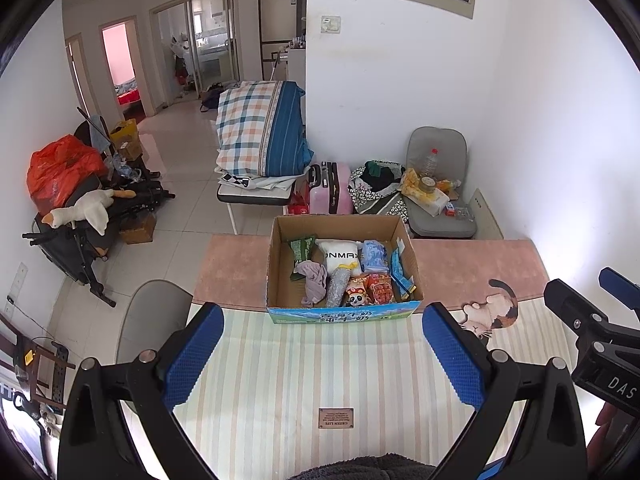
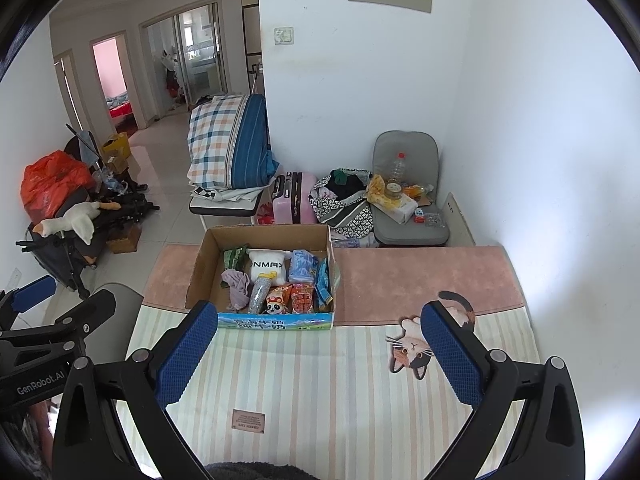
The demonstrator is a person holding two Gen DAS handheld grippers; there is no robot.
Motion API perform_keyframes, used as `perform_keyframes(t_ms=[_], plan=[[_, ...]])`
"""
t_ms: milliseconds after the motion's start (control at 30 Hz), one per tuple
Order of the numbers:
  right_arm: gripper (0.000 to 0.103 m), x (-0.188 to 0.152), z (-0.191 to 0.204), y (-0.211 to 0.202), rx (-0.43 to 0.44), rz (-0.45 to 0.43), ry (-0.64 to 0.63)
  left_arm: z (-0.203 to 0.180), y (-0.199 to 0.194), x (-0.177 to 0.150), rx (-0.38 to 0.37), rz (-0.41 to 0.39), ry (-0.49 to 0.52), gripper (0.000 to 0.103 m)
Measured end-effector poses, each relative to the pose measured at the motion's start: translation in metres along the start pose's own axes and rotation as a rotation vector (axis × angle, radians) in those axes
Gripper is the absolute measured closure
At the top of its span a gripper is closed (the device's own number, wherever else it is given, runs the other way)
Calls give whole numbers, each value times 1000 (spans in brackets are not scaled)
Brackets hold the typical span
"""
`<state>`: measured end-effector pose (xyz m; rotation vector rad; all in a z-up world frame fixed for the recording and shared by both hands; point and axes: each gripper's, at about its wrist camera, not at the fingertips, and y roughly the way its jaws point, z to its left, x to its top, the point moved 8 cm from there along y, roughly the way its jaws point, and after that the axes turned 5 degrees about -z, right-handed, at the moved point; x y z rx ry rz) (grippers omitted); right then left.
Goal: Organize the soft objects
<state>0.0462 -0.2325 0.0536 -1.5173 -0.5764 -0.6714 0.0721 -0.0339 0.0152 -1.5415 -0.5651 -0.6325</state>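
An open cardboard box stands on the table, at the seam between pink cloth and striped mat. Inside lie a white pouch, a crumpled grey-mauve cloth, a silvery roll, a panda snack pack, a red pack, a blue pack and a green packet. My left gripper hovers open, well short of the box. My right gripper is open too, to the box's right front.
A cat-shaped patch marks the mat right of the box. Beyond the table are a grey chair with a bottle, a pink suitcase, folded bedding and a loaded stroller. White walls close the right side.
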Motion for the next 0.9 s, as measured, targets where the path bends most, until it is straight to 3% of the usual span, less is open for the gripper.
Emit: perform_keyframes(t_ms=[900], plan=[[0, 3, -1, -6, 4, -18, -4, 3, -7, -1, 7, -17, -22, 1]])
